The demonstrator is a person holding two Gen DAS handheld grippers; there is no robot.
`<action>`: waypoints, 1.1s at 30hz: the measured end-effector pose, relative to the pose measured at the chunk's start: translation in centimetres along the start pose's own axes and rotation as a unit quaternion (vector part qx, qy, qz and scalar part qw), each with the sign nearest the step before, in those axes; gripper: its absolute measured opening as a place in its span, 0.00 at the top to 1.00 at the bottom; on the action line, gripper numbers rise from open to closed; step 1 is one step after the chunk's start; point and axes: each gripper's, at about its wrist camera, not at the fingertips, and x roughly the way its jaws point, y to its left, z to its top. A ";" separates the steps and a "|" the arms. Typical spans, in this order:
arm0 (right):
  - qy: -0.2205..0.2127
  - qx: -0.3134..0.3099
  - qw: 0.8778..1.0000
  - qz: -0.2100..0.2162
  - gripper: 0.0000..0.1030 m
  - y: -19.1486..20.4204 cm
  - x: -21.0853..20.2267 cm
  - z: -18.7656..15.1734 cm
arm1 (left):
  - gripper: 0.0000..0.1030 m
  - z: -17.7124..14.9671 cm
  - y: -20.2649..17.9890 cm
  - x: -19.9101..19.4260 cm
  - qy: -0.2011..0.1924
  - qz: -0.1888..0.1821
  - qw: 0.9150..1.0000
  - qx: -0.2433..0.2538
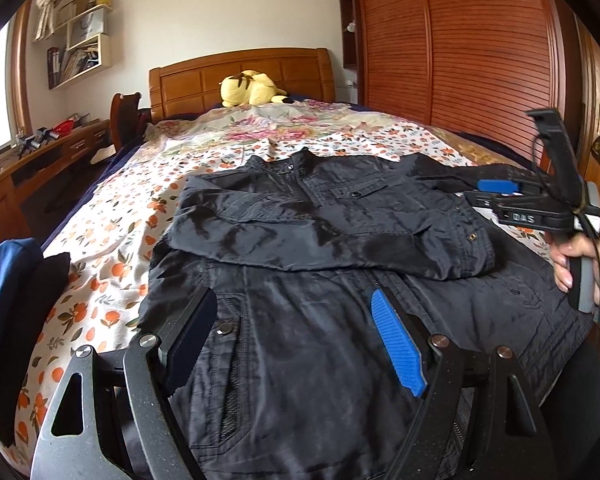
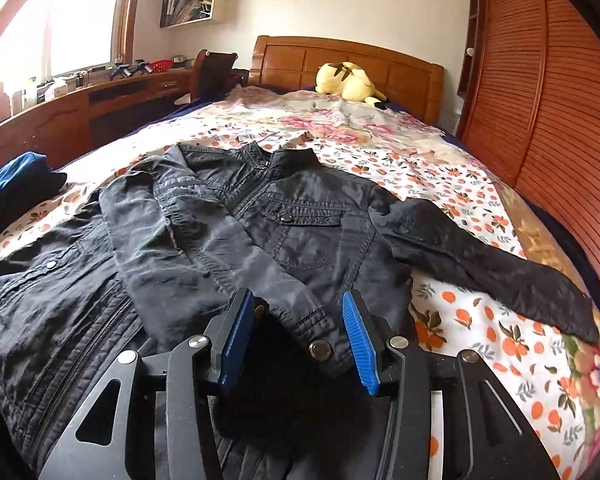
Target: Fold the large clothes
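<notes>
both hand-held grippers, left (image 1: 296,344) and right (image 2: 298,340), tilted downward, jaws apart

Jacket (image 2: 300,224) — faintly glossy cloth, headboard (image 2: 380,64) — polished wood

White letters, seemingly "DAS", stand on the right tongs (image 1: 496,190).

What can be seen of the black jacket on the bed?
The black jacket lies face up on the floral bedspread, collar toward the headboard. Thin, creased fabric, with front zip, snap-flap chest pocket and snap cuffs. One sleeve is folded across the chest, its cuff between the right gripper's open jaws; the other stretches sideways.
</notes>
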 end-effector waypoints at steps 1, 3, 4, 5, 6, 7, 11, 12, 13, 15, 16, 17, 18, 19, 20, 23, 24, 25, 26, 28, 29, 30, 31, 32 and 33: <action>0.003 0.003 1.000 -0.011 0.53 -0.4 0.2 0.0 | 0.22 0.1 -0.2 0.0 0.000 0.000 1.000 0.002; 0.005 0.018 1.000 -0.011 0.53 -1.3 0.6 0.2 | 0.22 0.3 -0.7 0.2 0.002 -0.001 1.000 0.006; 0.005 0.028 1.000 -0.007 0.53 -1.9 0.7 0.2 | 0.22 0.5 -0.9 0.3 0.003 -0.002 1.000 0.007; 0.005 0.034 0.999 -0.005 0.53 -2.4 0.7 0.1 | 0.22 0.6 -1.1 0.4 0.004 -0.002 1.000 0.009; 0.005 0.039 0.999 -0.001 0.53 -2.8 0.8 0.0 | 0.22 0.8 -1.3 0.5 0.006 -0.003 1.000 0.011; 0.007 0.042 0.999 0.007 0.53 -3.0 1.0 0.0 | 0.22 0.9 -1.5 0.6 0.007 -0.004 1.000 0.014; 0.020 0.046 0.998 0.034 0.53 -3.8 2.1 -0.3 | 0.22 1.4 -2.2 1.3 0.008 0.004 0.999 0.031; 0.021 0.045 0.998 0.040 0.53 -3.7 2.2 -0.3 | 0.22 1.5 -2.3 1.6 0.011 0.004 0.999 0.033; 0.022 0.044 0.998 0.046 0.53 -3.7 2.2 -0.2 | 0.22 1.6 -2.4 1.8 0.012 0.004 0.999 0.034; 0.022 0.039 0.998 0.053 0.53 -3.7 2.4 -0.1 | 0.22 1.8 -2.6 2.5 0.016 0.003 0.999 0.035; 0.024 0.036 0.997 0.057 0.53 -3.7 2.5 -0.1 | 0.22 2.0 -2.7 2.8 0.018 0.002 0.999 0.034; 0.028 0.034 0.997 0.059 0.53 -3.7 2.7 -0.2 | 0.22 2.1 -2.8 3.2 0.020 -0.002 0.999 0.032; 0.032 0.033 0.997 0.060 0.53 -3.8 3.0 -0.3 | 0.22 2.3 -3.0 3.7 0.021 -0.006 0.999 0.030; 0.037 0.031 0.997 0.063 0.53 -3.8 3.3 -0.4 | 0.22 2.5 -3.2 4.1 0.022 -0.008 0.999 0.029; 0.043 0.030 0.996 0.066 0.53 -3.8 3.6 -0.6 | 0.22 2.7 -3.5 4.6 0.023 -0.012 0.999 0.028; 0.061 0.026 0.995 0.070 0.53 -3.7 4.7 -1.1 | 0.22 3.2 -4.1 6.2 0.026 -0.021 0.999 0.029; 0.064 0.026 0.995 0.071 0.53 -3.7 5.0 -1.2 | 0.22 3.3 -4.2 6.7 0.027 -0.025 0.999 0.028; 0.068 0.028 0.995 0.072 0.53 -3.8 5.3 -1.4 | 0.22 3.4 -4.4 7.4 0.029 -0.031 0.999 0.025; 0.070 0.030 0.994 0.072 0.53 -3.9 5.5 -1.5 | 0.22 3.5 -4.5 7.8 0.030 -0.034 0.999 0.025; 0.073 0.035 0.994 0.073 0.53 -4.1 5.9 -1.5 | 0.22 3.6 -4.7 8.8 0.030 -0.038 0.998 0.025; 0.074 0.037 0.994 0.073 0.53 -4.2 6.0 -1.6 | 0.22 3.6 -4.8 9.3 0.029 -0.040 0.998 0.026; 0.073 0.037 0.994 0.073 0.53 -4.2 6.1 -1.6 | 0.22 3.5 -4.9 9.7 0.029 -0.042 0.998 0.025; 0.072 0.037 0.994 0.071 0.53 -4.1 6.1 -1.6 | 0.22 3.4 -5.0 10.0 0.027 -0.043 0.998 0.024; 0.070 0.036 0.994 0.070 0.53 -4.2 6.0 -1.6 | 0.22 3.2 -5.0 10.3 0.026 -0.042 0.998 0.024; 0.068 0.037 0.995 0.069 0.53 -4.2 5.9 -1.7 | 0.22 3.0 -5.1 10.6 0.026 -0.044 0.998 0.022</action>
